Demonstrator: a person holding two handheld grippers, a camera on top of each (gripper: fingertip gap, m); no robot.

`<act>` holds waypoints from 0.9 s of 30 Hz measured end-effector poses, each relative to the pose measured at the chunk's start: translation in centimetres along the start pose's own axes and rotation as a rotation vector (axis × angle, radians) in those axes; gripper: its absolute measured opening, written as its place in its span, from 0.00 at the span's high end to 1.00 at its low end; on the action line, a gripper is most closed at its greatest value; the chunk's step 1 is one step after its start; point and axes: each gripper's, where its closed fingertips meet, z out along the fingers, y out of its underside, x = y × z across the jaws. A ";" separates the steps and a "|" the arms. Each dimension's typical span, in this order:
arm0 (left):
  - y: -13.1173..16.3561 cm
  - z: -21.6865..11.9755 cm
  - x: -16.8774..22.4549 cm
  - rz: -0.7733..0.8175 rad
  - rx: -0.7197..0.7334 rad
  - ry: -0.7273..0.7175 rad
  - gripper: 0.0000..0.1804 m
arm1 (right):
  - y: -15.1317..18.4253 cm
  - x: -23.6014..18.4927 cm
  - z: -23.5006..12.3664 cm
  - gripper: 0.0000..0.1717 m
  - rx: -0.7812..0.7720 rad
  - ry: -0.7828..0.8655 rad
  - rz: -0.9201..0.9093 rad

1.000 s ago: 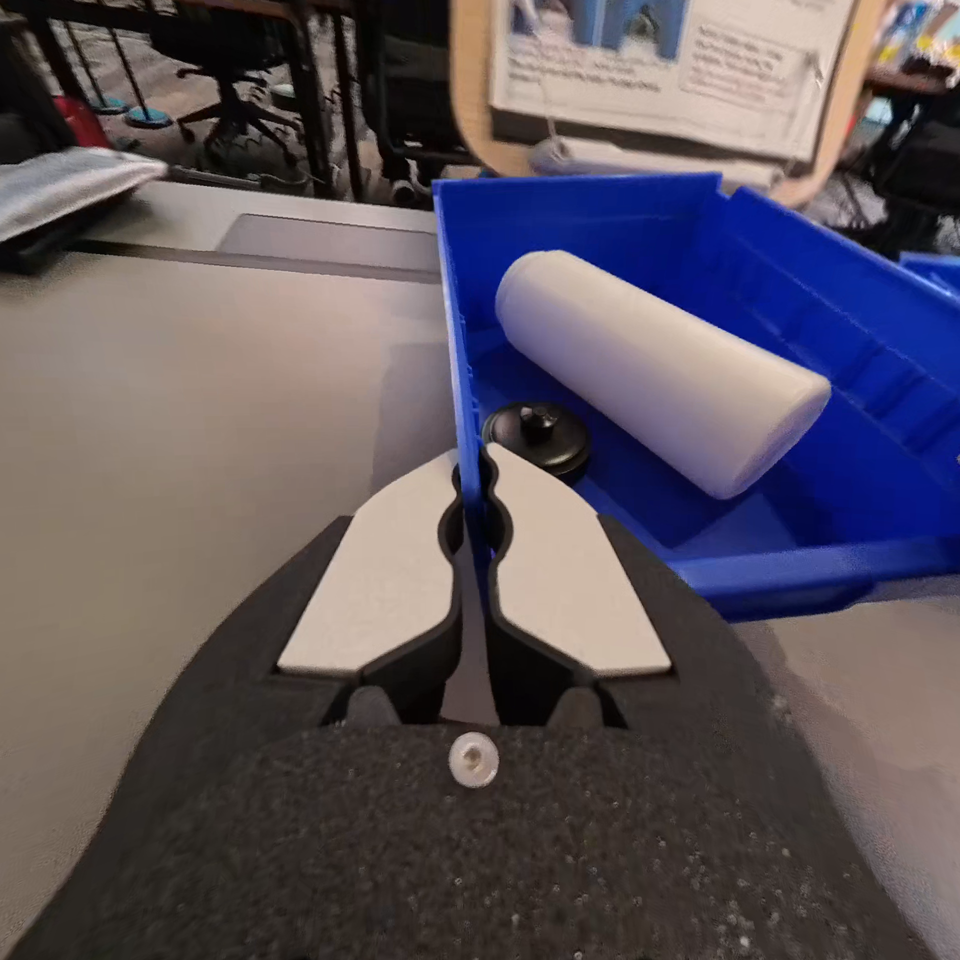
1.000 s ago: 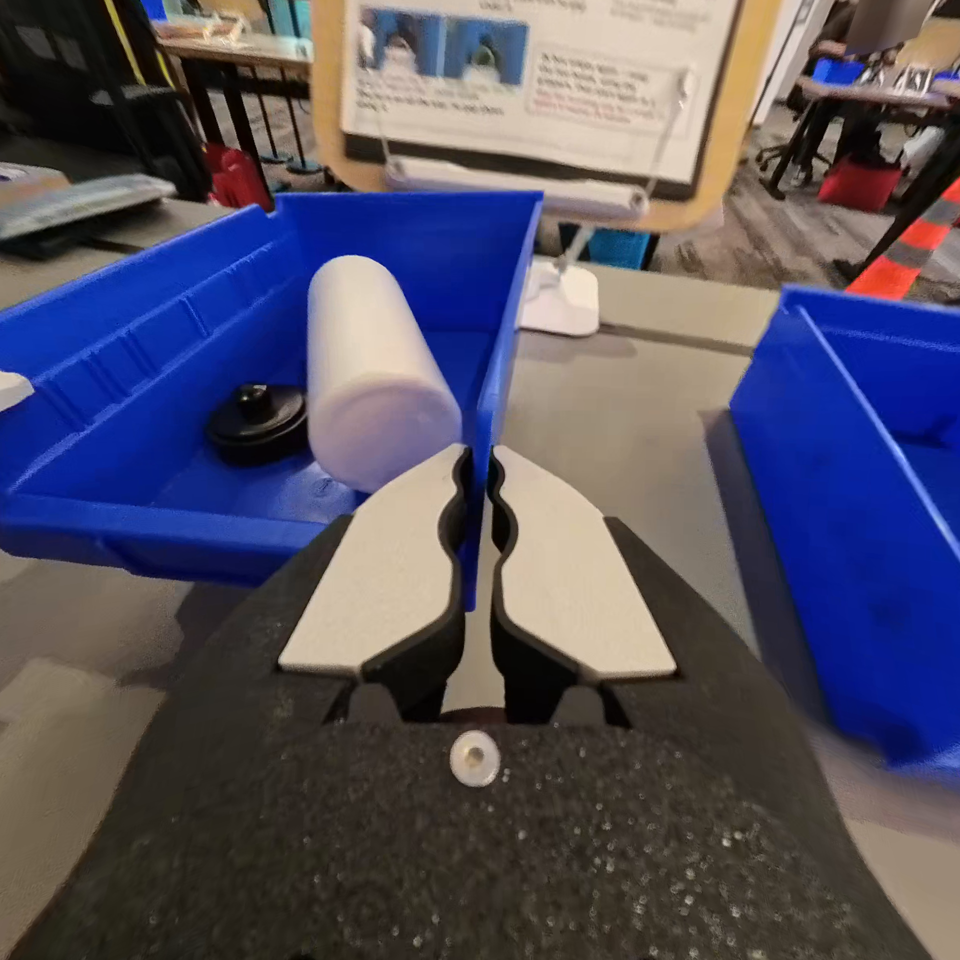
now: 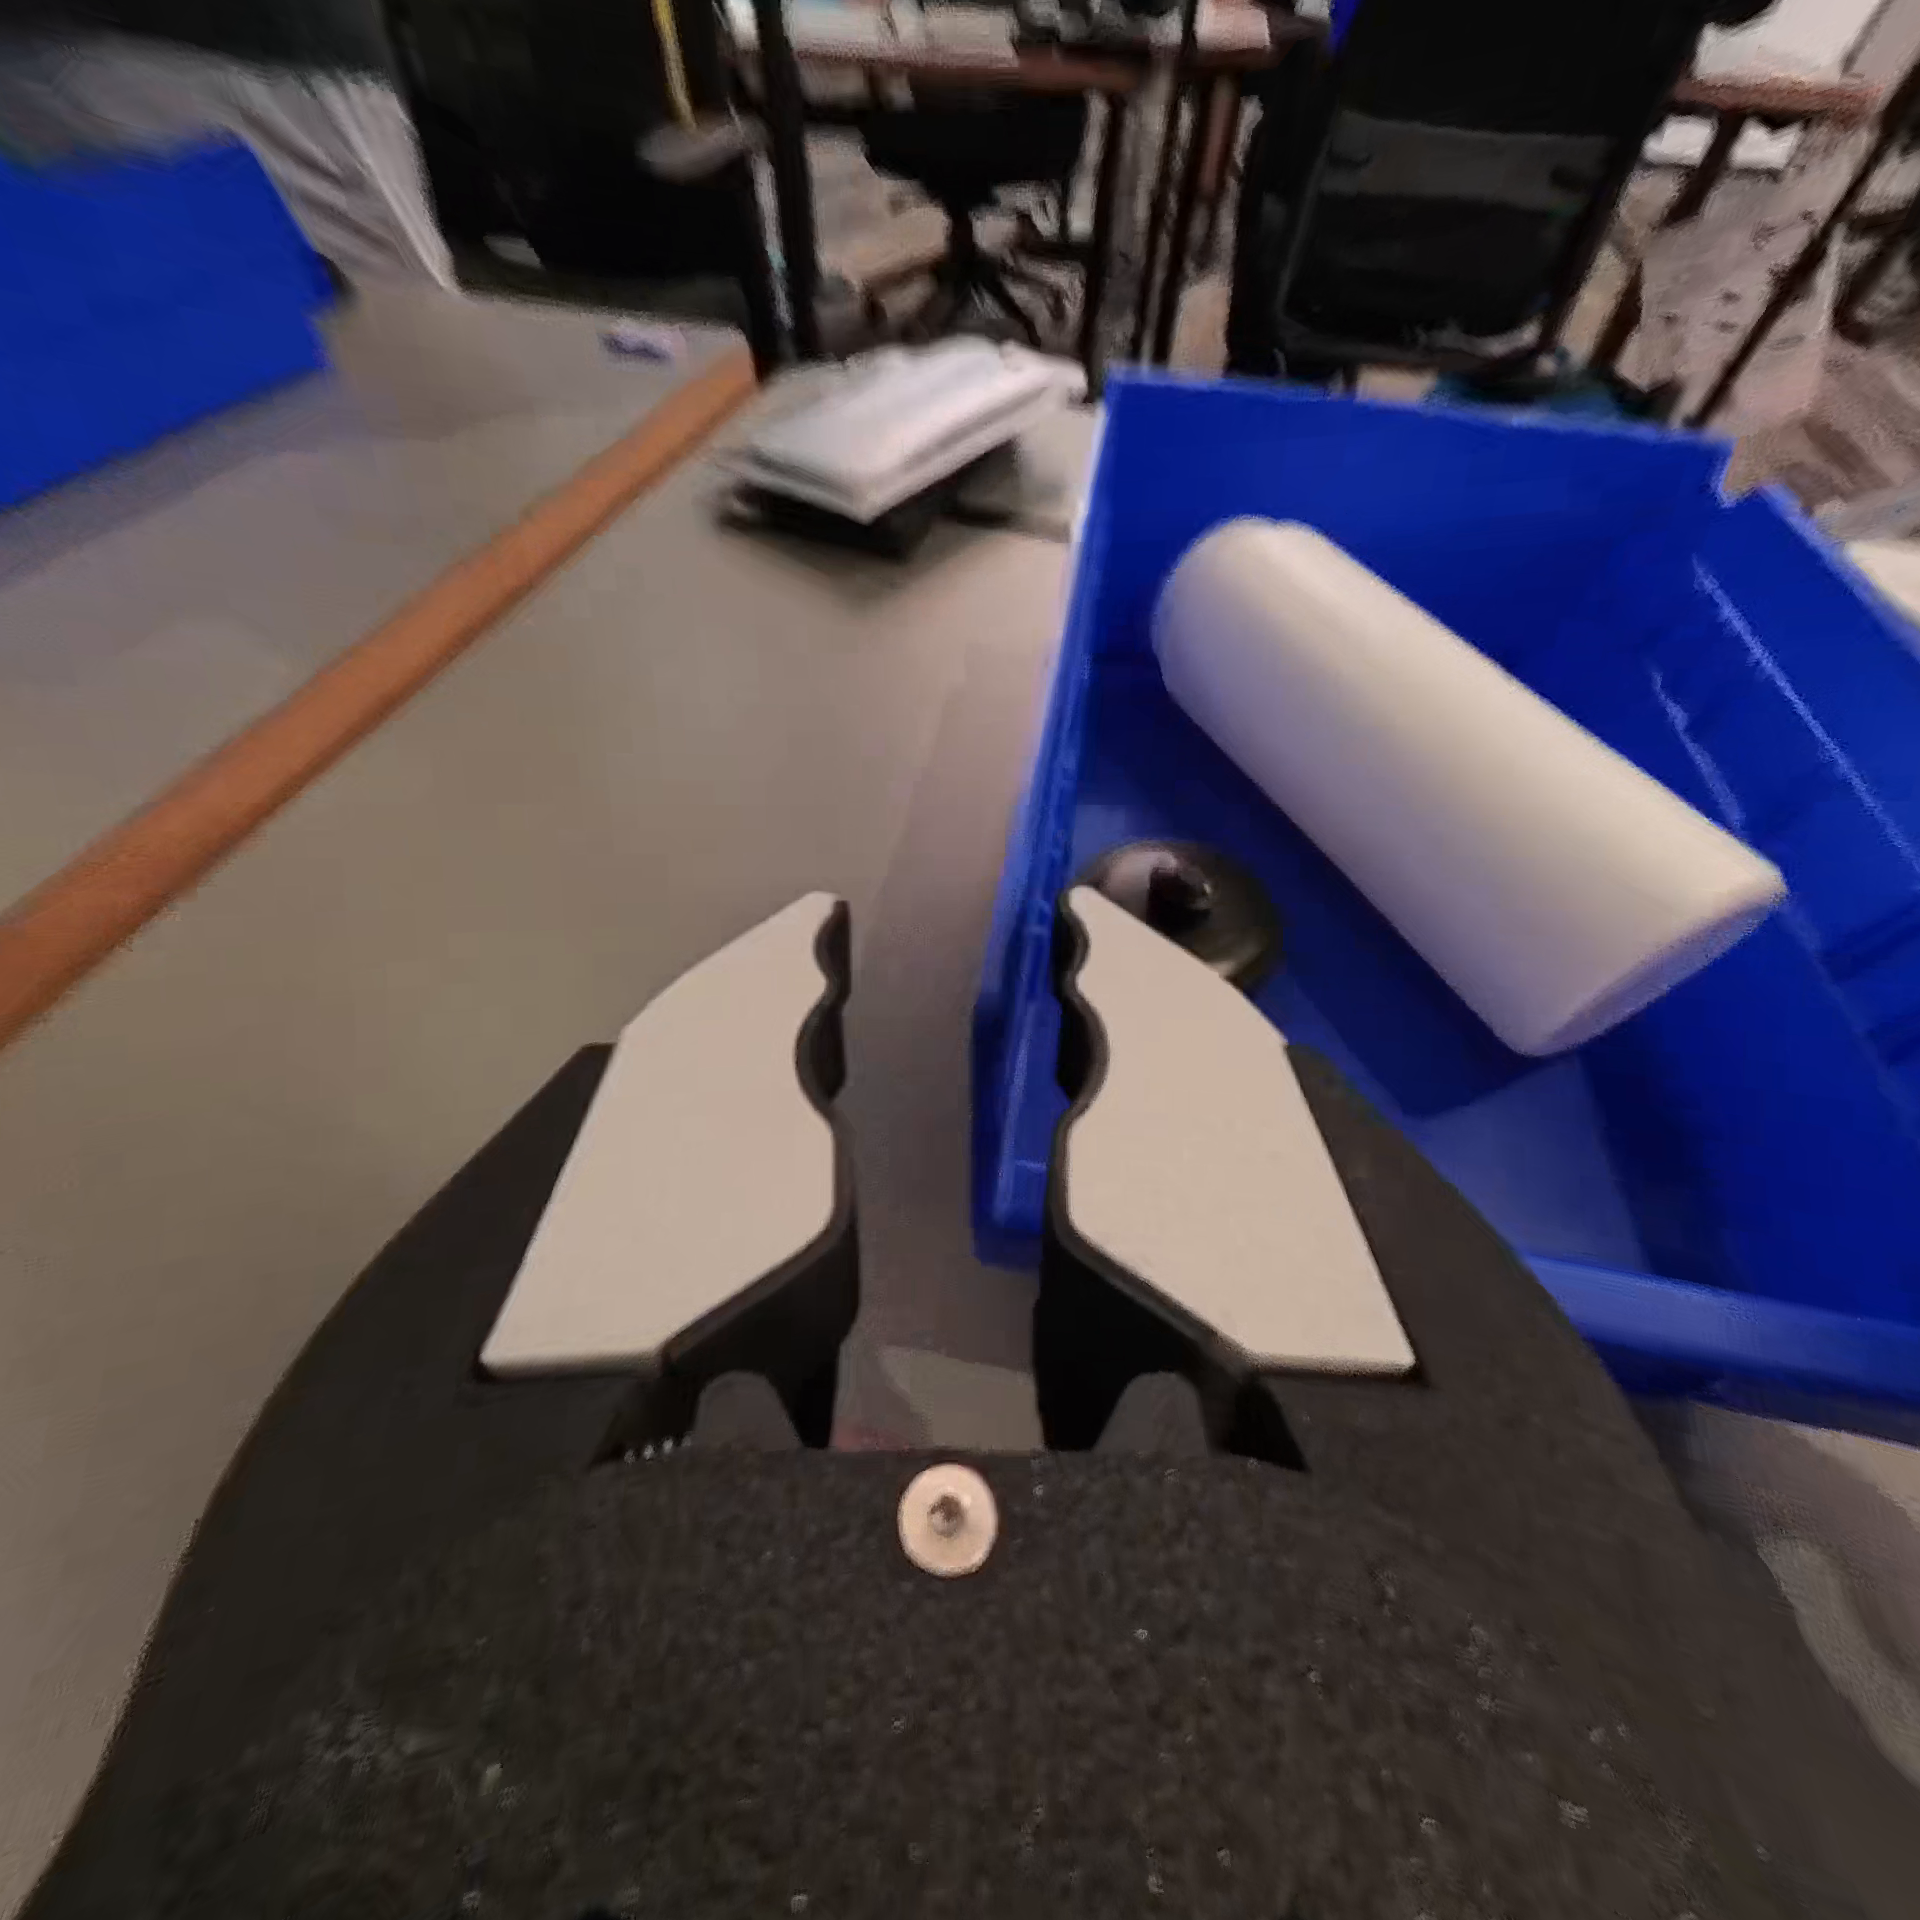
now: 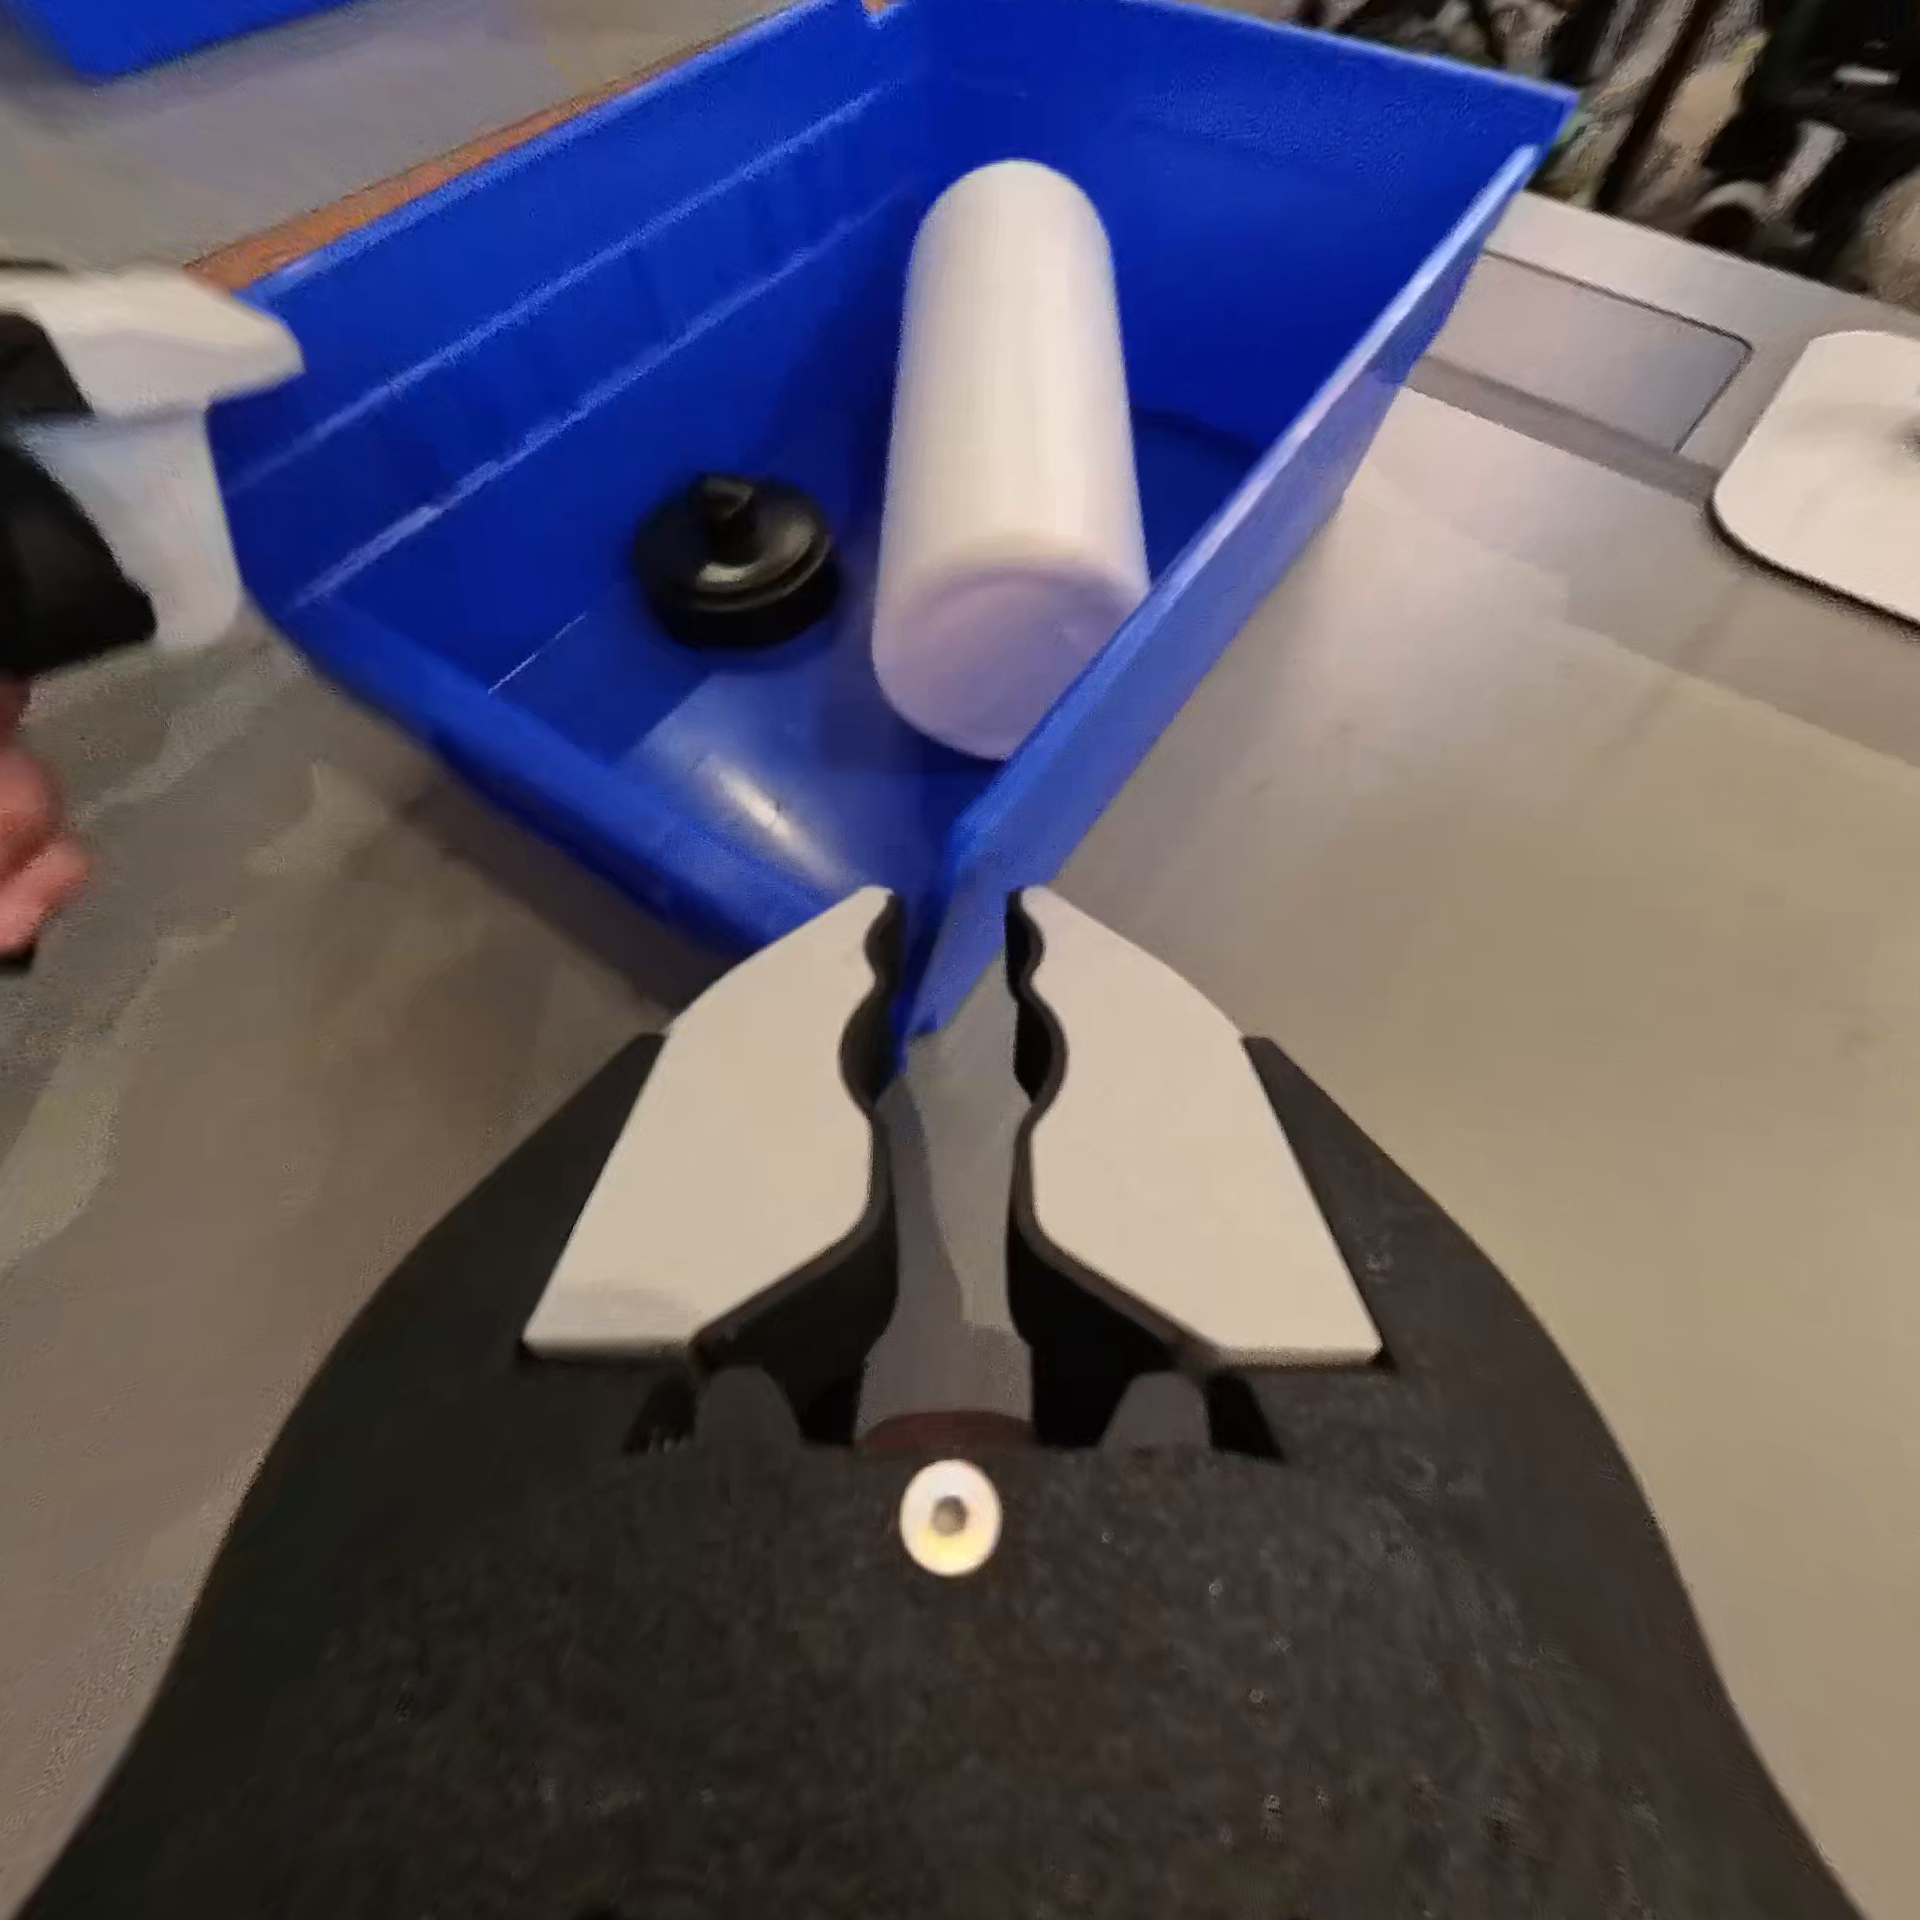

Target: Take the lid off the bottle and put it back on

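Both our grippers, clamped on the blue bin's (image 4: pixel 1288 436) side walls a sec ago, now have their jaws parted. Left gripper (image 3: pixel 951 925) is released: its right finger (image 3: pixel 1164 1122) sits inside the bin against the left wall, its left finger stands clear over the grey table (image 3: pixel 520 831), w/ a gap to the wall. Right gripper (image 4: pixel 951 914) is also released, jaws narrowly apart astride the bin's near right corner; pads aren't pressing on it. We're gripping nothing w/ either tool.

White bottle (image 4: pixel 1003 457) lies on its side inside the bin, along the right wall, flat base toward us. Black lid (image 4: pixel 736 566) is off the bottle, resting knob-up on the bin floor just left of it, apart from it. In the right view, the left gripper (image 4: pixel 145 343) shows at the bin's far left edge. Beyond the bin, far left, a stack of papers (image 3: pixel 894 436) sits on the table; another blue bin (image 3: pixel 145 312) is blurred at far left.
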 end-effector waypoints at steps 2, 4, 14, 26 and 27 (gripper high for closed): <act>-2.4 -2.1 0.5 0.044 0.104 -0.019 0.77 | -0.5 0.6 -2.8 0.82 0.021 -0.067 -0.075; -4.7 -4.8 2.3 0.118 0.254 -0.003 0.79 | 0.2 1.4 -5.9 0.82 0.030 -0.141 -0.179; -5.5 -4.9 16.4 0.144 -0.058 0.292 0.70 | 6.7 13.7 -19.6 0.71 0.326 0.126 -0.059; -2.3 11.6 14.1 -0.123 -0.871 0.106 0.42 | 8.4 16.8 -24.1 0.78 0.403 0.292 -0.133; -1.5 12.0 13.9 -0.177 -0.916 0.096 0.40 | 8.6 16.5 -23.8 0.78 0.393 0.282 -0.139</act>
